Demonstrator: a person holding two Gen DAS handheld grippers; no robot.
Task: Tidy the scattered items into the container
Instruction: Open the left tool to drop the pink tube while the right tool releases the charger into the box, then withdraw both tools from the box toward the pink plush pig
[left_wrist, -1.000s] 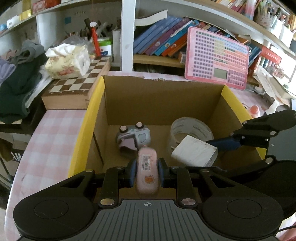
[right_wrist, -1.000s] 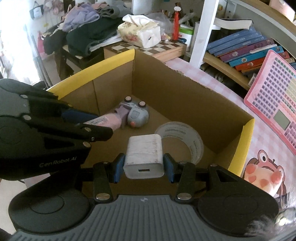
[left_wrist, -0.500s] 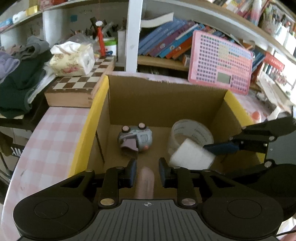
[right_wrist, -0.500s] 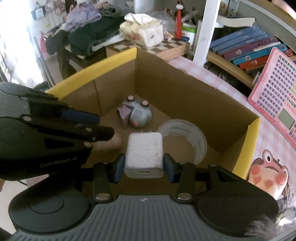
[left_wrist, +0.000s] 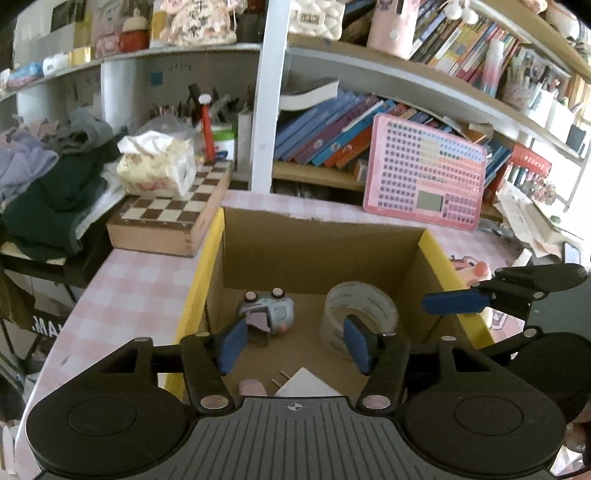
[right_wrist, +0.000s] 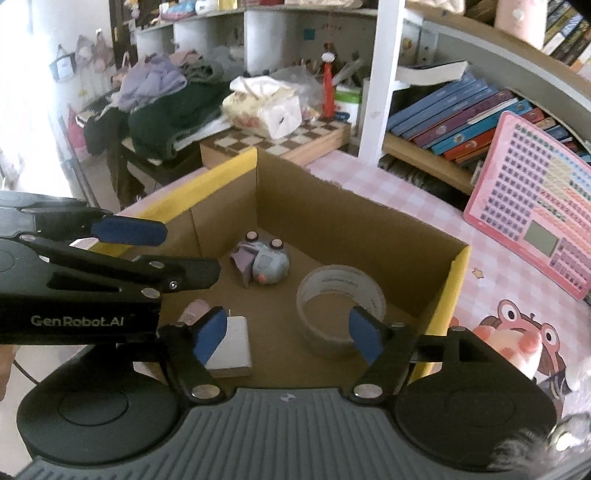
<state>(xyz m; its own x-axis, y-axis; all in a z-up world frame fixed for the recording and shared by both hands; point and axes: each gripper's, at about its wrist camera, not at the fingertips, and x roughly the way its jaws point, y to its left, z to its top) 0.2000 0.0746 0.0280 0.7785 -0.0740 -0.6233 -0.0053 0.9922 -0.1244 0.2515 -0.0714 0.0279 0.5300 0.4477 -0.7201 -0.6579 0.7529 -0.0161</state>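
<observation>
Both the left gripper (left_wrist: 293, 345) and the right gripper (right_wrist: 288, 334) hung spread and empty above the cardboard box (right_wrist: 452, 280). On the box floor, the white charger (right_wrist: 232, 345) lay near-left beside the pink case (right_wrist: 194, 314). The grey toy (right_wrist: 264, 262) sat far-left and the tape roll (right_wrist: 341, 302) right.

The only text that reads clearly is "GenRobot.AI", in pale letters on the black side of the left gripper (right_wrist: 127, 254), at the left of the right wrist view. The tape roll (right_wrist: 340, 300) in the cardboard box (right_wrist: 369, 221) carries small print around its inner ring, too fine to make out. A dark panel at the far left edge of the left wrist view shows partial white letters, about "MA" (left_wrist: 46, 326); the rest is cut off.
</observation>
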